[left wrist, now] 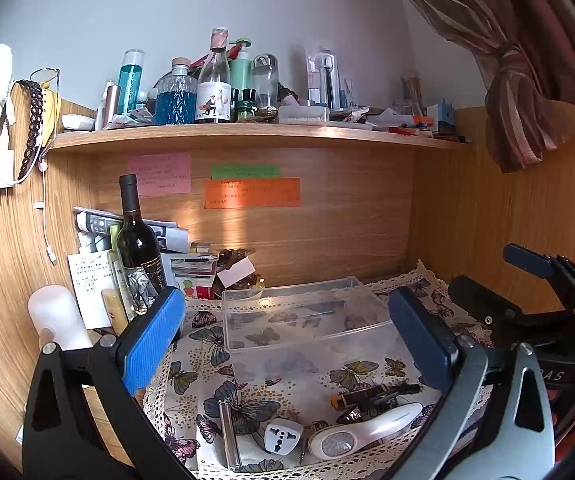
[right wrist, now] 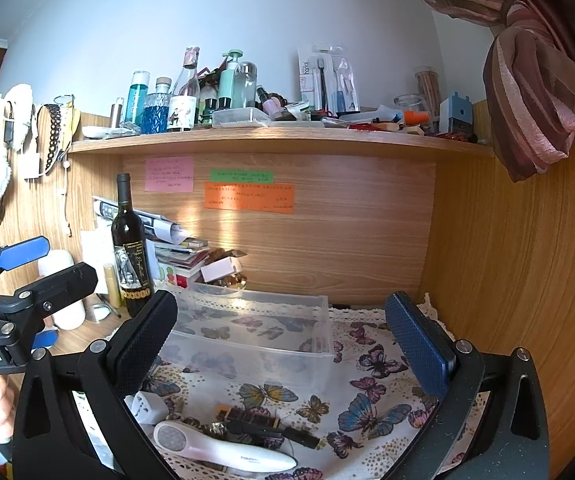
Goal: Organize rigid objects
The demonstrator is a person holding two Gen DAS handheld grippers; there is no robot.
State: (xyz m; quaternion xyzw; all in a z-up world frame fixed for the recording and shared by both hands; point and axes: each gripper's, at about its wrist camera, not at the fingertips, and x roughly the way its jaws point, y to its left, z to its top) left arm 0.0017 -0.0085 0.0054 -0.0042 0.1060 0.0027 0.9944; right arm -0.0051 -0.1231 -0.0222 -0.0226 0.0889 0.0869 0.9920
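Observation:
A clear plastic box (left wrist: 307,322) (right wrist: 253,334) stands empty on the butterfly cloth (left wrist: 295,392) (right wrist: 367,392). In front of it lie a white travel adapter (left wrist: 282,437) (right wrist: 147,407), a white handheld device with a round silver head (left wrist: 361,432) (right wrist: 223,449), a silver metal tube (left wrist: 229,434) and dark pens or sticks (left wrist: 375,395) (right wrist: 267,424). My left gripper (left wrist: 287,340) hovers open above these items, holding nothing. My right gripper (right wrist: 283,352) is open too, over the same spot, empty.
A dark wine bottle (left wrist: 139,252) (right wrist: 131,252) stands left of the box beside stacked papers (left wrist: 135,228). A white bottle (left wrist: 57,316) sits at the left. A crowded shelf (left wrist: 255,136) runs overhead, wooden walls close in at back and right, and a curtain (right wrist: 535,92) hangs at right.

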